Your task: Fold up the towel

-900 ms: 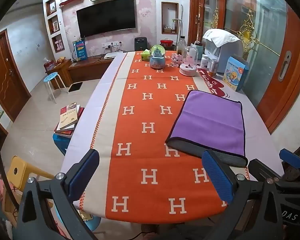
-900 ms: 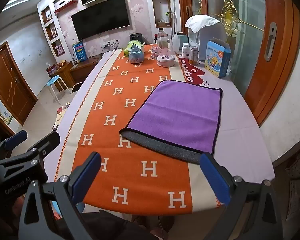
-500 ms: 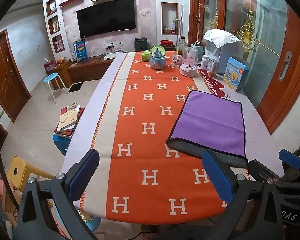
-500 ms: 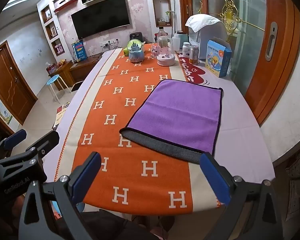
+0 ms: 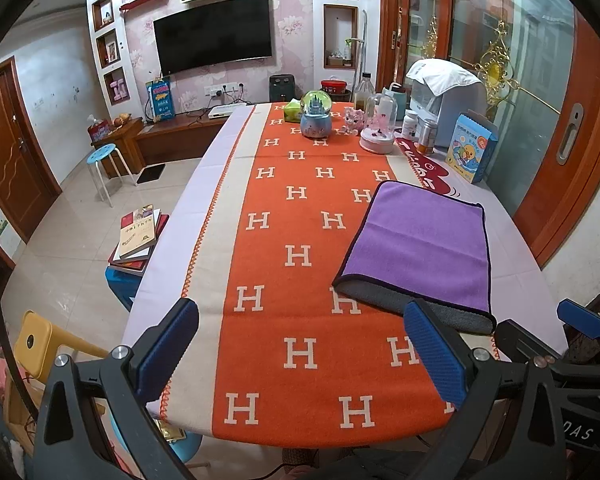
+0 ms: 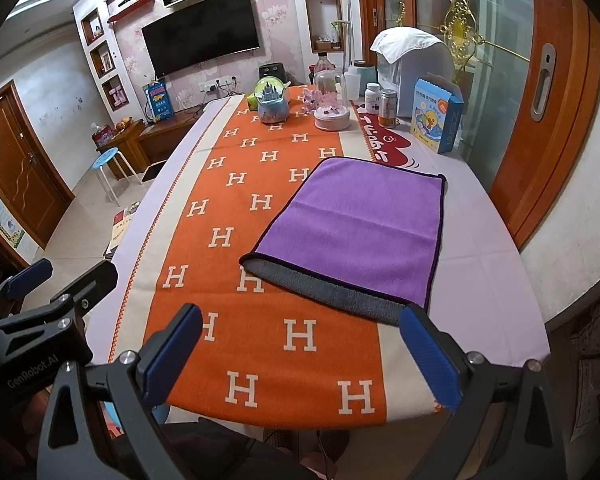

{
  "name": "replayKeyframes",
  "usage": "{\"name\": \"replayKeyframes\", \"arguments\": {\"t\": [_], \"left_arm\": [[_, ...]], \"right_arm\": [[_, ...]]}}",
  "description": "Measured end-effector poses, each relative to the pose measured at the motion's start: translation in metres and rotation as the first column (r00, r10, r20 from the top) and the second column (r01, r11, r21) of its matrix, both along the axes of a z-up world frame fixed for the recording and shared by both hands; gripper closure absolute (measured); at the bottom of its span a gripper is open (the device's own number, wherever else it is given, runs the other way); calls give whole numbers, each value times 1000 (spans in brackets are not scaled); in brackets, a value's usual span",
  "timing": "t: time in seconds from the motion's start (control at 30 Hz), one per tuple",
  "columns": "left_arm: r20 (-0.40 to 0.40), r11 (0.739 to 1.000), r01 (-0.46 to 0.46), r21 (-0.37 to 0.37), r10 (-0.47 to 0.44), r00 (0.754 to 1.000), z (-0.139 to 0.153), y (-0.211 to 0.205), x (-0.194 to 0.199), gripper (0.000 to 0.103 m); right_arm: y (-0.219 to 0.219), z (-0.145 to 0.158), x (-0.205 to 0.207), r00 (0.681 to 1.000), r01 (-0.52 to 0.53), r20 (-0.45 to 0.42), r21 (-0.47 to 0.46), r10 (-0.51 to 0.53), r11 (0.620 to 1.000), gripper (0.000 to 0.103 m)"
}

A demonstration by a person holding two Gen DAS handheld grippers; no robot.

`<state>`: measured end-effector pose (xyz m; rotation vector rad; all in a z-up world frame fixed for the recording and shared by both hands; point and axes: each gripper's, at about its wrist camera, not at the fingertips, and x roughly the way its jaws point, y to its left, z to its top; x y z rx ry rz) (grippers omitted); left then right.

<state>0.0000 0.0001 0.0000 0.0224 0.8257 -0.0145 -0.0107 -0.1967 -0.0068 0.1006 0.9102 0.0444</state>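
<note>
A purple towel (image 5: pixel 420 240) with a grey underside lies flat on the right half of the table, a grey strip showing along its near edge; it also shows in the right wrist view (image 6: pixel 360 224). My left gripper (image 5: pixel 300 356) is open and empty, held above the table's near edge, left of the towel. My right gripper (image 6: pixel 300 360) is open and empty, just short of the towel's near edge. The right gripper also shows at the right of the left wrist view (image 5: pixel 580 320), and the left gripper at the left of the right wrist view (image 6: pixel 60 280).
An orange runner with white H letters (image 5: pixel 300 256) covers the table. At the far end stand a snow globe (image 5: pixel 316 120), a pink dome (image 5: pixel 376 136), bottles, a blue box (image 5: pixel 472 152) and a white appliance. Books (image 5: pixel 138 236) and a stool stand left of the table.
Both grippers have crept very slightly; the towel has not moved and both stay open.
</note>
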Motion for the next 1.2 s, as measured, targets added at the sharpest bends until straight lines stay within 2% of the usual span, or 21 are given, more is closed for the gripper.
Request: {"name": "replayKeyframes", "arguments": {"t": [0.57,1.03,1.2], "left_arm": [[1,1000,-1,-2,1,1000,0,0,0,1],[4,1000,10,-1,-10,1000,-1,4,2,1],[6,999,36,1,-36,999,1,22,6,1]], "right_arm": [[6,-1,-2,1000,2,-4,1,-2,1000,4],[14,-2,-7,998,57,-20,27,-57,998,4],[22,-3,-10,996,83,-15,22,-83,996,4]]}}
